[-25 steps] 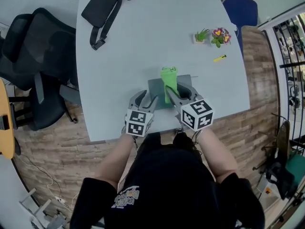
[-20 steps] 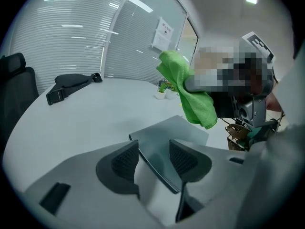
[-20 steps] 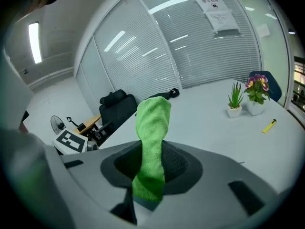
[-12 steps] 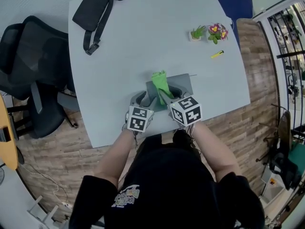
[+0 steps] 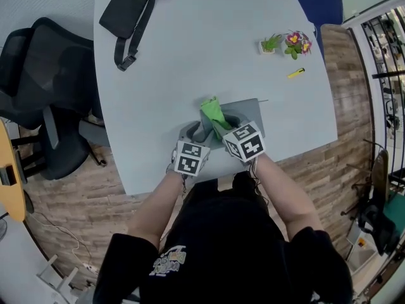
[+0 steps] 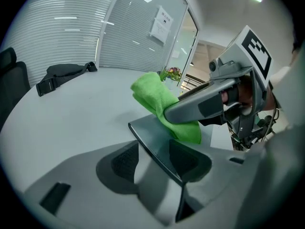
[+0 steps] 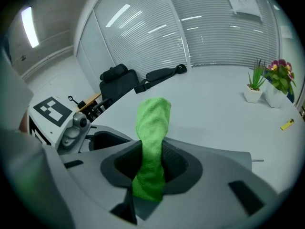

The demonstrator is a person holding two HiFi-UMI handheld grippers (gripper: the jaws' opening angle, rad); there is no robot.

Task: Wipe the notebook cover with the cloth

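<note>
Pale grey tabletop is filling most of the head view, with wood-plank flooring showing around it. At the near edge, a person in black is holding both tools over a dark grey notebook.

The left gripper is pinching the notebook's left edge. In the left gripper view the thin dark cover is running slantwise between the closed jaws of that gripper. I cannot tell whether the notebook is lying flat on the table or is tilted up.

Just beside it, the right gripper is clamping a bright green cloth. In the right gripper view the cloth is standing up as a twisted roll out of the jaws of the gripper. From the left gripper view the same cloth is resting against the notebook's cover under the right gripper.

Farther out on the right, a small yellow object is lying on the table, and beyond it two small potted plants are standing side by side. A black strap bag is lying at the far left corner, with a black office chair standing beside the table.
</note>
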